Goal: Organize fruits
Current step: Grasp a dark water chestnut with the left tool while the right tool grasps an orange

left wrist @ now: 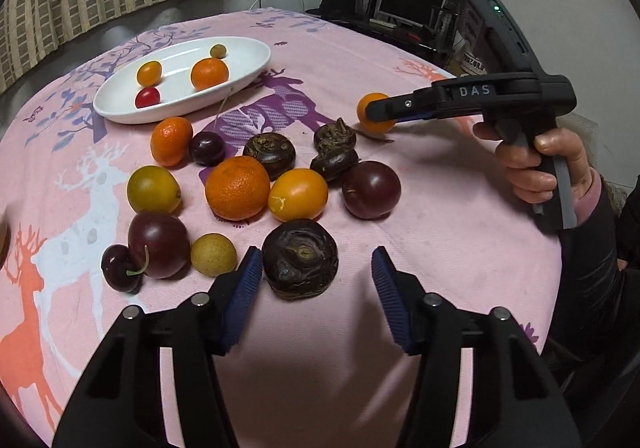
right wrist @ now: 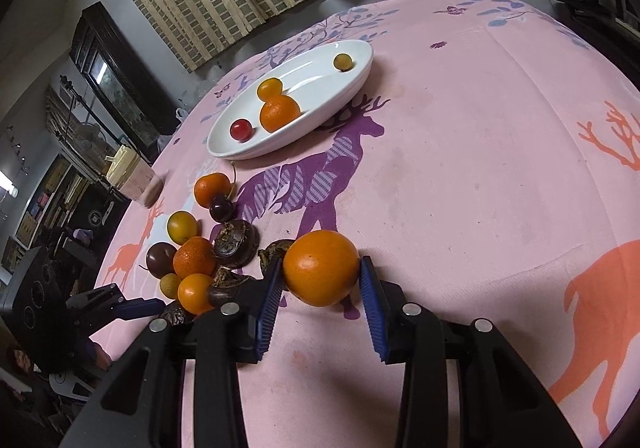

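Several loose fruits lie on the pink tablecloth: oranges, plums, cherries and dark water chestnuts. My left gripper [left wrist: 317, 272] is open, its fingers on either side of a dark water chestnut [left wrist: 300, 258] on the cloth. My right gripper [right wrist: 320, 280] has its blue pads closed against an orange [right wrist: 321, 267], just above the cloth; it also shows in the left wrist view [left wrist: 374, 113]. A white oval plate [left wrist: 240, 82] at the back holds an orange [left wrist: 209, 74], a kumquat [left wrist: 149, 73], a red cherry tomato [left wrist: 147, 97] and a small brownish fruit [left wrist: 218, 50].
The fruit pile [left wrist: 237, 187] sits between the plate and my left gripper. The plate also shows in the right wrist view [right wrist: 352, 88]. A small box [right wrist: 138, 178] stands at the table's left edge. A desk with a monitor [left wrist: 412, 2] lies beyond the table.
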A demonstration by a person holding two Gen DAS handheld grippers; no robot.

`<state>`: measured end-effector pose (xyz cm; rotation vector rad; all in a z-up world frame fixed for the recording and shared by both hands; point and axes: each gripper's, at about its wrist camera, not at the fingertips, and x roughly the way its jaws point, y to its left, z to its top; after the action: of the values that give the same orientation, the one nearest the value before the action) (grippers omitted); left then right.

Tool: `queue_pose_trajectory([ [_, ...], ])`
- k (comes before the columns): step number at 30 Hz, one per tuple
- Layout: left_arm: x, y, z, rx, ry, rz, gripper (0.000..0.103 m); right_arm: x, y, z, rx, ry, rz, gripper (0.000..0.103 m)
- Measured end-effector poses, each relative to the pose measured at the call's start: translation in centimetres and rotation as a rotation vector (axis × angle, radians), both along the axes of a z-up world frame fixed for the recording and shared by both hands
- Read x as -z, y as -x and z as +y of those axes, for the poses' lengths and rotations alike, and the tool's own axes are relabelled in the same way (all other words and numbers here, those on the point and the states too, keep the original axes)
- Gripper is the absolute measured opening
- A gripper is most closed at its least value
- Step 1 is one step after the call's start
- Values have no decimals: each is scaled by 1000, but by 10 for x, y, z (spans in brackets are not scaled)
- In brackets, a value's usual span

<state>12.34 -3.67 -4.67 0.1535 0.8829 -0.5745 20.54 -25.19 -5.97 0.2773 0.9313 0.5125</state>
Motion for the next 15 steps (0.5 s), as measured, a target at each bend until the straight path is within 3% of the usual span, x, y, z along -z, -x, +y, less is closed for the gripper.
queue_pose_trajectory([
  [4, 9, -8, -1, -13, -27, 54, 56, -1, 0, -2, 4, 0, -4, 40],
  [12, 14, -13, -8, -19, -62, 61, 49, -1, 2, -3, 5, -4, -13, 39],
  [15, 14, -16, -7, -31, -56, 63, 45, 0, 3, 0, -4, 16, -11, 44],
])
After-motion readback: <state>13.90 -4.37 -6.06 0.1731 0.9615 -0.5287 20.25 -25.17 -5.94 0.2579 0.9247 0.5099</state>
